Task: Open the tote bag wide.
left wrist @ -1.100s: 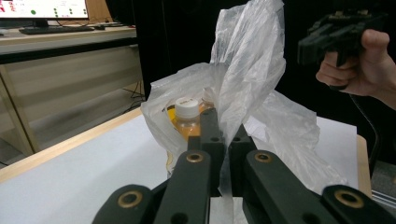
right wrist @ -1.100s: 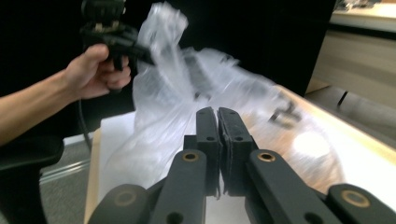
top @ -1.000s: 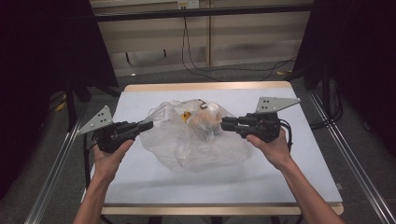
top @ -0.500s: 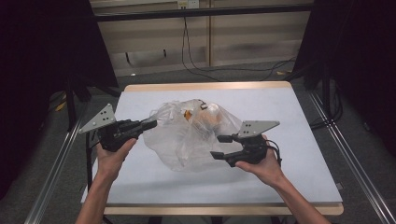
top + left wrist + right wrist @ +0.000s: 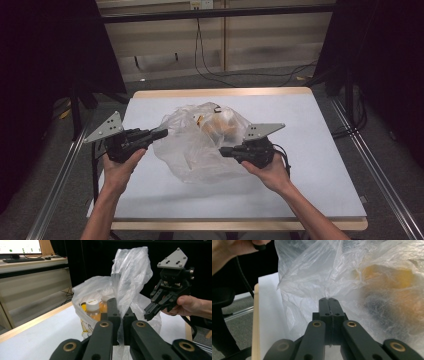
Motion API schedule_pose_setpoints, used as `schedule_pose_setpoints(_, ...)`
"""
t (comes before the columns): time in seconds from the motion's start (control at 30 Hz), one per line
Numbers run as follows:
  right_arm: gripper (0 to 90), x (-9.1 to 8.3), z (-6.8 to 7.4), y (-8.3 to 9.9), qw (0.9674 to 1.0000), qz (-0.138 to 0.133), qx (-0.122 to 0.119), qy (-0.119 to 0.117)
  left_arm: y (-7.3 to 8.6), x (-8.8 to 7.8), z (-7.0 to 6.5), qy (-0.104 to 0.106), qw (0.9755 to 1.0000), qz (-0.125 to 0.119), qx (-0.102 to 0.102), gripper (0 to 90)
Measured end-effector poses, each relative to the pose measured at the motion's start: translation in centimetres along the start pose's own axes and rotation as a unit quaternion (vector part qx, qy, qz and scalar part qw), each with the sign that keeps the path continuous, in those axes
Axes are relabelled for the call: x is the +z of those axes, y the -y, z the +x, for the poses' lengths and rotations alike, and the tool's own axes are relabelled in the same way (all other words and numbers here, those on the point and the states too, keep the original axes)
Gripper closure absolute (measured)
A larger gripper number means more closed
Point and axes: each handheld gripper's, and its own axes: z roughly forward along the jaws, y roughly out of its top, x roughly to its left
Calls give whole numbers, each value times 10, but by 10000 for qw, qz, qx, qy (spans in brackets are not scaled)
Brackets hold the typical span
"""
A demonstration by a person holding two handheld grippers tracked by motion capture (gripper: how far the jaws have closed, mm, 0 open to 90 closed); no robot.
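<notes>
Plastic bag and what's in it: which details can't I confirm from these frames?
- Bottles: in the left gripper view the left gripper and the plastic bag cover their lower parts; cap print too small to read.
- High view: contents are an orange blur through the film.
- Right gripper view: the right gripper is shut on a fold; contents are blurred.

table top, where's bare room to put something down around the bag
Free patches on the table: the wide right side past the right gripper, the near strip between the plastic bag and the front edge, and the far-left corner. The middle is crowded: bag, bottles, left gripper.
</notes>
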Motion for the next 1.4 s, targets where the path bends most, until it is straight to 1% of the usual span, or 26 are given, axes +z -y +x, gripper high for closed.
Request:
schedule_pose_setpoints(0.03,900,-1,-1,-1,10000,-35,37,-30,0,-1,1,-25,10000,46,51,900)
schedule_pose_setpoints(0.07,900,-2,-2,-1,9999,-84,61,-49,0,-1,1,-33,10000,11,21,900)
schedule_pose_setpoints(0.1,900,-4,-2,-2,9999,-98,48,-28,0,-1,1,-38,10000,5,32,900)
schedule_pose_setpoints(0.17,900,-10,-4,-5,9998,-210,51,-5,1,-1,2,-20,10000,-12,11,900)
schedule_pose_setpoints(0.2,900,-14,-6,-7,9996,-293,42,13,2,-2,2,-51,10000,14,19,900)
schedule_pose_setpoints(0.27,900,-21,-10,-11,9992,-389,28,91,2,-2,2,-42,10000,-5,-13,900)
schedule_pose_setpoints(0.33,900,-30,-16,-18,9982,-561,53,183,2,-3,3,-70,10000,7,-2,900)
schedule_pose_setpoints(0.37,900,-34,-19,-22,9976,-646,66,219,2,-3,4,-111,9999,13,47,900)
schedule_pose_setpoints(0.43,900,-41,-24,-28,9963,-814,83,253,1,-3,5,-87,10000,24,38,900)
schedule_pose_setpoints(0.47,900,-45,-27,-32,9956,-893,80,285,1,-3,6,-113,9999,27,58,900)
schedule_pose_setpoints(0.53,900,-51,-35,-41,9941,-1021,110,340,2,-2,7,-140,9999,23,20,900)
schedule_pose_setpoints(0.63,900,-54,-49,-47,9930,-1074,222,432,4,-2,12,-248,9997,88,10,900)
schedule_pose_setpoints(0.67,900,-55,-54,-47,9927,-1091,239,458,5,-1,14,-306,9994,129,42,900)
schedule_pose_setpoints(0.77,900,-53,-67,-46,9921,-1072,340,561,10,0,21,-371,9991,208,-76,900)
schedule_pose_setpoints(0.83,900,-48,-74,-42,9928,-954,399,611,13,2,26,-360,9990,234,-124,900)
schedule_pose_setpoints(0.93,900,-43,-84,-34,9924,-897,523,665,16,5,33,-430,9984,335,-151,900)
schedule_pose_setpoints(1.03,900,-42,-92,-29,9914,-894,621,727,20,11,39,-444,9980,391,-240,900)
schedule_pose_setpoints(1.07,900,-43,-94,-28,9912,-889,650,733,21,12,40,-474,9976,449,-235,900)
schedule_pose_setpoints(1.13,900,-43,-98,-24,9908,-827,702,812,27,18,46,-502,9967,558,-298,900)
schedule_pose_setpoints(1.17,900,-43,-101,-21,9904,-794,754,840,30,20,48,-496,9965,563,-354,900)
schedule_pose_setpoints(1.2,900,-44,-103,-19,9901,-772,789,863,33,22,50,-574,9954,680,-363,900)
schedule_pose_setpoints(1.23,900,-44,-106,-16,9897,-750,840,883,38,24,53,-533,9953,679,-441,900)
schedule_pose_setpoints(1.27,900,-43,-108,-12,9894,-717,895,893,42,25,56,-595,9942,758,-476,900)
schedule_pose_setpoints(1.3,900,-43,-110,-9,9892,-662,918,928,47,26,58,-556,9941,743,-559,900)
schedule_pose_setpoints(1.33,900,-42,-113,-5,9892,-614,935,951,50,28,59,-567,9936,760,-617,900)
schedule_pose_setpoints(1.4,900,-41,-116,1,9883,-539,1025,992,59,31,62,-545,9926,829,-701,900)
